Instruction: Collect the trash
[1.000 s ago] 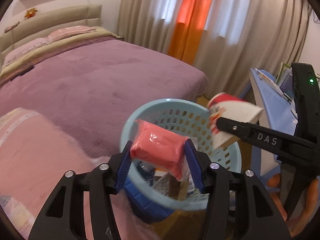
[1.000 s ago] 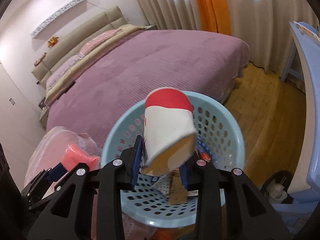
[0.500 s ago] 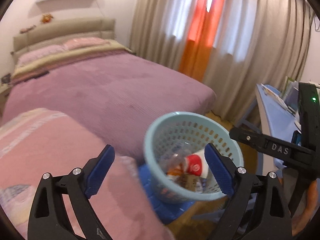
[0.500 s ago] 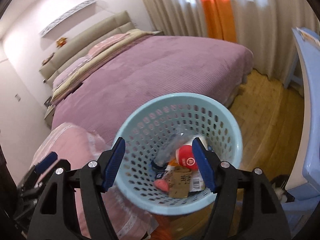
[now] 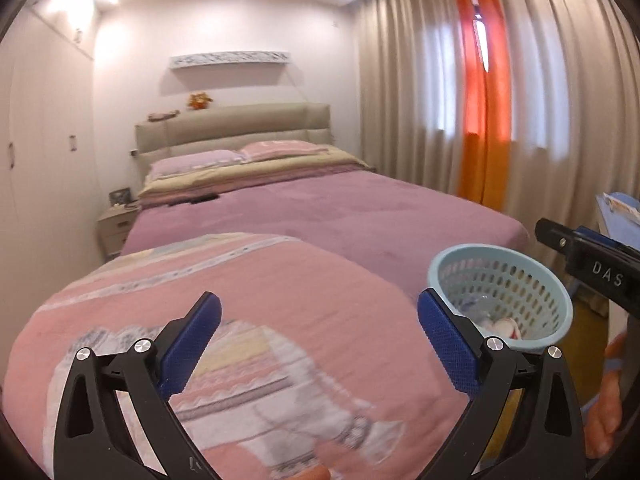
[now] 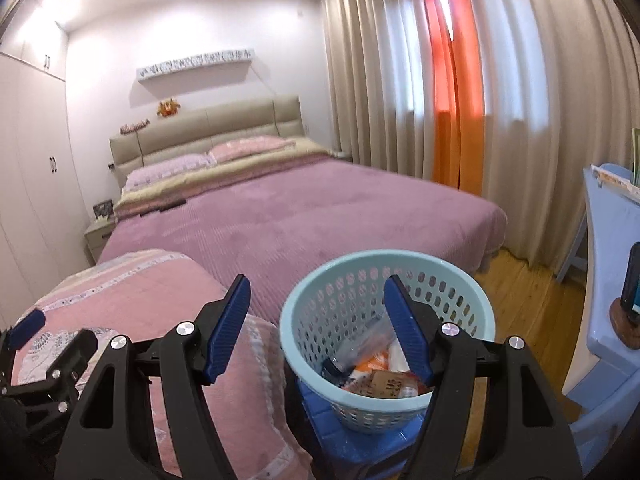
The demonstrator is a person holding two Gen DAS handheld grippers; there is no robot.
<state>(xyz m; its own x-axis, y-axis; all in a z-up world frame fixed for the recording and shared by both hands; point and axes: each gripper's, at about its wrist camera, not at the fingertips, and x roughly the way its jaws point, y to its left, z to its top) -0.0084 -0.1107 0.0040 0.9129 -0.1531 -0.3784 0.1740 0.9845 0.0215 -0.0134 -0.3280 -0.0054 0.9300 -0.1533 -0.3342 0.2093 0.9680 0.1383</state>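
Observation:
A light blue perforated basket (image 6: 384, 280) stands on a blue stool (image 6: 360, 444) by the bed; it holds a clear bottle (image 6: 360, 344), wrappers and a cardboard piece (image 6: 384, 388). It also shows in the left wrist view (image 5: 500, 280). My right gripper (image 6: 320, 328) is open and empty, above the basket's near left rim. My left gripper (image 5: 320, 340) is open and empty over the folded pink blanket (image 5: 240, 320), left of the basket. The right gripper's arm (image 5: 592, 272) shows at the right edge of the left view.
A bed with a purple cover (image 6: 300, 208) fills the middle. Curtains (image 6: 500, 100) hang on the right. A blue desk (image 6: 612, 248) with a phone on a stand (image 6: 632, 300) is at far right. A wooden floor (image 6: 528, 292) lies between bed and desk.
Both grippers let go of their trash, the pink packet and the red-and-white cup, into the basket, opened wide, then drew back and tilted up; the left moved left over the pink blanket.

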